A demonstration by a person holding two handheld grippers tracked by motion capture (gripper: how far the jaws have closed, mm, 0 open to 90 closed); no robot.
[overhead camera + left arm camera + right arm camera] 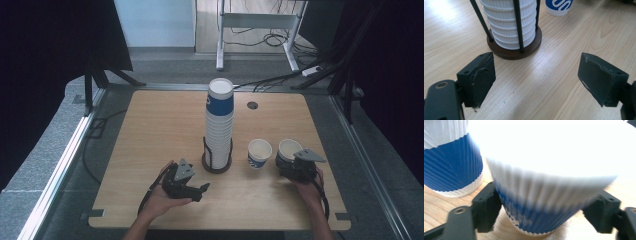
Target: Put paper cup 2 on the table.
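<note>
Gripping one loose cup at the right while the left gripper idles

Holding position on the wooden table (pixel 165 120), the right gripper (pixel 289 167) sits at the near right with a blue-and-white ribbed paper cup (pixel 549 195) between its jaws. In the right gripper view the left jaw touches the cup's lower blue band; the right jaw is close beside the wall, contact there is hard to tell. The cup looks tilted, its base just above or barely on the wood, and its upper part is blown out by glare. I read this as a pinch on the cup.

A second loose cup (pixel 259 153) stands upright just left of the held one, near it but apart; in the right gripper view it shows at the far left.

The left gripper (pixel 204 188) rests in the person's left hand (pixel 160 200) at the near left-centre of the table. Its jaws are spread apart with bare wood between them, gripping nothing.

The tall cup stack (pixel 219 125) stands in a rod holder with a round dark base (pixel 511 51), mid-table, just beyond the left gripper and left of the loose cups. A cable hole (pixel 252 105) sits far right of the stack.
</note>
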